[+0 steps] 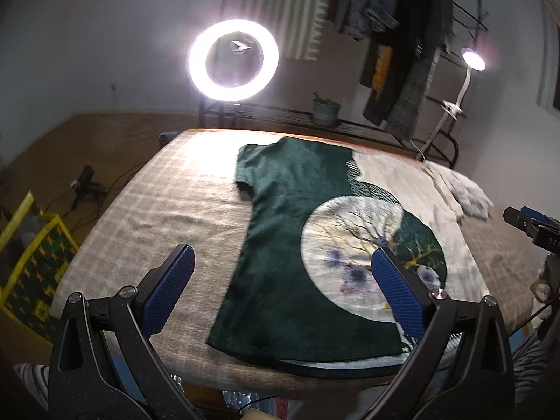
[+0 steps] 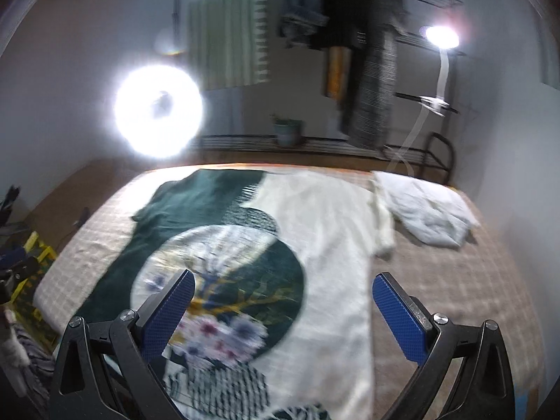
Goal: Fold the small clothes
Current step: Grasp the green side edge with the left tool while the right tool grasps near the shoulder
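Both my left fingers (image 1: 281, 266) and right fingers (image 2: 283, 295) spread wide, empty, above the shirt (image 1: 280, 245) lying flat on the desk (image 1: 140, 210) before the ring light (image 1: 233, 59); pinching one layer would bunch the fold.

One T-shirt (image 1: 280, 245) — one crumpled white cloth (image 2: 427, 210), far right — two lamps, one plant pot (image 1: 326, 112), two grippers.

The room is dim. A ring light (image 1: 233, 59) and a small lamp (image 1: 473, 60) give strong glare. The right wrist view is blurred; edges bend and darken.
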{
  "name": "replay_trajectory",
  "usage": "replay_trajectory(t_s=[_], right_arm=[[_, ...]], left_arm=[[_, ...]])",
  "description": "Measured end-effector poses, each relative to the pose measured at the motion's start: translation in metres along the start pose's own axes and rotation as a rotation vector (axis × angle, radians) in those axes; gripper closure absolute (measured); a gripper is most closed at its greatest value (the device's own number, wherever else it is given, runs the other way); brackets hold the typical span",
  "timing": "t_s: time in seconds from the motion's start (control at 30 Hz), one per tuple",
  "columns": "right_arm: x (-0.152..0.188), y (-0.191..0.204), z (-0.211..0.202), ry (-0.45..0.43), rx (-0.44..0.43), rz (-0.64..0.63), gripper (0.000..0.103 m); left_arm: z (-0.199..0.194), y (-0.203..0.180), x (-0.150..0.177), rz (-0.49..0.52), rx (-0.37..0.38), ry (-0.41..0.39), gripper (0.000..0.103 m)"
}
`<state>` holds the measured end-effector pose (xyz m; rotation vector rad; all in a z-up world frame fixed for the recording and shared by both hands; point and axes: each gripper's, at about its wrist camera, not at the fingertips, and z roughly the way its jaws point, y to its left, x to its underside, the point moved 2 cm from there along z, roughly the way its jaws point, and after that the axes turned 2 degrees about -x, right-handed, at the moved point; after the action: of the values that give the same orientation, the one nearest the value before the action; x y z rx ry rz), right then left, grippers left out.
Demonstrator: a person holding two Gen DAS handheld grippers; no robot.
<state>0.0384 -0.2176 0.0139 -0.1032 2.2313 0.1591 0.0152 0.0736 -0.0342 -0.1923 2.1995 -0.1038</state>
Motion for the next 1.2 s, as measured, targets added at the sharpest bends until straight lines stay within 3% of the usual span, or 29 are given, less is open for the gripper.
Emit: replay_trajectory(t_s=[0.13,0.4,0.5,0.67,0.73,0.83,0.93,1.0,1.07,1.2], right_arm=[[-0.026,0.028,0.024,0.048,-0.108,-0.057,0.0],[-0.097,0.093,0.087,0.159,-0.344,-0.039,0.005],[-0.119,0.118,0.11,0.188,-0.389,-0.036,0.008],[-0.156,0.164,0.16,0.242,-0.427,-0.034,0.011],[-0.165,0.181,0.187,0.271,-0.433,-0.034,0.012],[-0.178,0.208,0.226,0.303,-0.423,-0.065,0.015],[-0.185,0.237,0.27,0.34,-0.414,-0.092,0.017],[-0.186,0.256,0.3,0.374,-0.417,-0.096,0.018],[-0.184,0.275,0.327,0.402,-0.406,-0.115,0.021],[-0.172,0.308,0.381,0.46,-0.368,-0.164,0.03]], left_arm=[[0.01,0.028,0.01,-0.059,-0.031,0.039,0.005],[0.05,0.063,0.048,-0.18,-0.022,0.211,0.027],[0.067,0.063,0.062,-0.206,-0.011,0.276,0.027],[0.091,0.051,0.083,-0.152,-0.042,0.366,0.031],[0.098,0.053,0.089,-0.178,-0.039,0.396,0.037],[0.102,0.052,0.09,-0.163,-0.06,0.382,0.04],[0.106,0.048,0.089,-0.13,-0.083,0.367,0.061],[0.109,0.047,0.087,-0.124,-0.073,0.366,0.089],[0.112,0.049,0.085,-0.153,-0.044,0.372,0.097],[0.114,0.053,0.082,-0.214,0.002,0.38,0.101]])
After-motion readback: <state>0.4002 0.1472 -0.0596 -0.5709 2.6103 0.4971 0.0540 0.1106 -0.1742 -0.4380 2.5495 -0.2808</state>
